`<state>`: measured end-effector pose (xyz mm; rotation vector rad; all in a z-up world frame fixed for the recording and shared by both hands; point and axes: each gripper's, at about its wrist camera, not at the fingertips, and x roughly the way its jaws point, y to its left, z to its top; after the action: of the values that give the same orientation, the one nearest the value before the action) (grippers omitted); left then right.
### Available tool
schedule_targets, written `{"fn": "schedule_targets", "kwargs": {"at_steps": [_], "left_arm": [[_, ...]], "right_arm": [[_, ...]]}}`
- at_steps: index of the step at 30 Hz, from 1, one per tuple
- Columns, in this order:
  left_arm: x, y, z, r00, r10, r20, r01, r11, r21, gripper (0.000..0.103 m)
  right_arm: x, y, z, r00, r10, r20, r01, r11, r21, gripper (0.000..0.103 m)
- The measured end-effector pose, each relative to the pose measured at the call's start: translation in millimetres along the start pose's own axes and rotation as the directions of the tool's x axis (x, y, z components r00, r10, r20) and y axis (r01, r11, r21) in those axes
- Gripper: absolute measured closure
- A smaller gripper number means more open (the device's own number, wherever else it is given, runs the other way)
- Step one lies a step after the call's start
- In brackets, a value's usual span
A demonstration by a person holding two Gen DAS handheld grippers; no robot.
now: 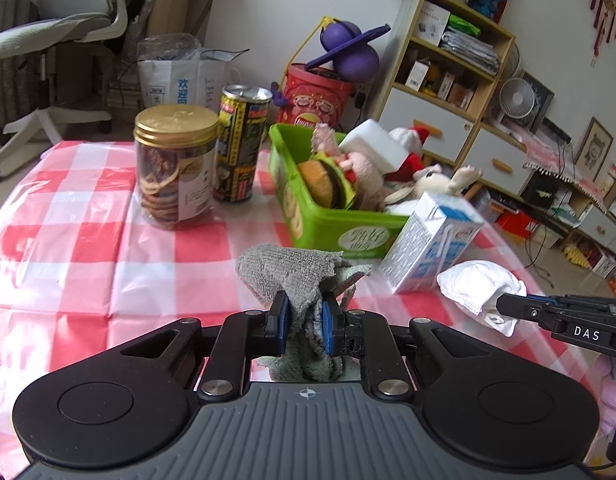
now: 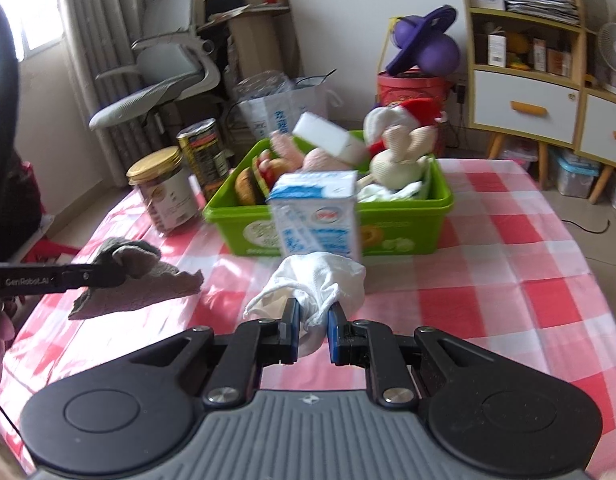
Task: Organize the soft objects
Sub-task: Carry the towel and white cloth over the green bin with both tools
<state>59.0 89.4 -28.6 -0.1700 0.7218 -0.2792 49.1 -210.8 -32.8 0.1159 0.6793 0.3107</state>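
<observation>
Both jaws are pinching nearly shut, the left gripper [image 1: 304,322] on a grey terry cloth [image 1: 291,276], the right gripper [image 2: 312,330] on a white cotton cloth [image 2: 320,280], risking knocking the blue-and-white milk carton [image 2: 318,216] at centre frame.

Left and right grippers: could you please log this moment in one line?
left gripper: shut on grey cloth | right gripper: shut on white cloth | green bin: holds plush toys

The right gripper [image 2: 312,322] pinches a white cloth [image 2: 320,284] above the checked tablecloth [image 2: 488,280]. At twelve o'clock a milk carton [image 2: 316,216] fronts the green bin [image 2: 408,224] of plush toys [image 2: 396,152]. At nine o'clock, the left gripper [image 2: 107,274] clamps a grey cloth [image 2: 139,284].
</observation>
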Motion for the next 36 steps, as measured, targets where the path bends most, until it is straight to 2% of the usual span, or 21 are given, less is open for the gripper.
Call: {"fn": "schedule_targets", "kwargs": {"at_steps": [10, 16, 21, 25, 27, 29, 32, 36], "left_arm": [[-0.4, -13.9, 22.3, 0.997, -0.047, 0.054, 0.051, 0.996, -0.074, 0.088], [4.2, -25.3, 40.0, 0.995, -0.070, 0.076, 0.078, 0.991, -0.112, 0.088], [13.5, -33.9, 58.0, 0.993, -0.070, 0.093, 0.080, 0.991, -0.106, 0.088], [21.0, -35.5, 61.5, 0.990, -0.100, 0.096, 0.112, 0.985, -0.129, 0.088], [26.5, -34.2, 58.0, 0.990, -0.111, 0.083, 0.122, 0.982, -0.142, 0.088], [33.1, -31.2, 56.0, 0.993, -0.102, 0.057, 0.111, 0.979, -0.172, 0.088], [36.6, -28.3, 54.4, 0.992, -0.115, 0.047, 0.122, 0.970, -0.212, 0.088], [36.2, -32.3, 53.9, 0.992, -0.111, 0.052, 0.119, 0.973, -0.196, 0.088]], "right_arm": [[-18.5, -45.6, 21.4, 0.997, -0.018, 0.074, 0.006, 0.987, 0.160, 0.095], [-25.2, -64.0, 43.0, 0.993, 0.028, 0.116, -0.056, 0.968, 0.244, 0.095], [-32.3, -80.7, 69.6, 0.977, 0.092, 0.194, -0.150, 0.940, 0.308, 0.096], [-34.4, -81.8, 75.2, 0.979, 0.152, 0.133, -0.180, 0.955, 0.236, 0.095], [-25.8, -80.3, 66.3, 0.988, 0.136, 0.080, -0.150, 0.966, 0.211, 0.085], [-11.0, -79.5, 56.3, 0.995, 0.098, 0.016, -0.099, 0.972, 0.212, 0.063], [11.8, -76.2, 45.2, 0.994, 0.083, -0.069, -0.066, 0.975, 0.214, 0.060], [39.5, -66.6, 35.1, 0.985, 0.068, -0.160, -0.037, 0.982, 0.186, 0.057]]}}
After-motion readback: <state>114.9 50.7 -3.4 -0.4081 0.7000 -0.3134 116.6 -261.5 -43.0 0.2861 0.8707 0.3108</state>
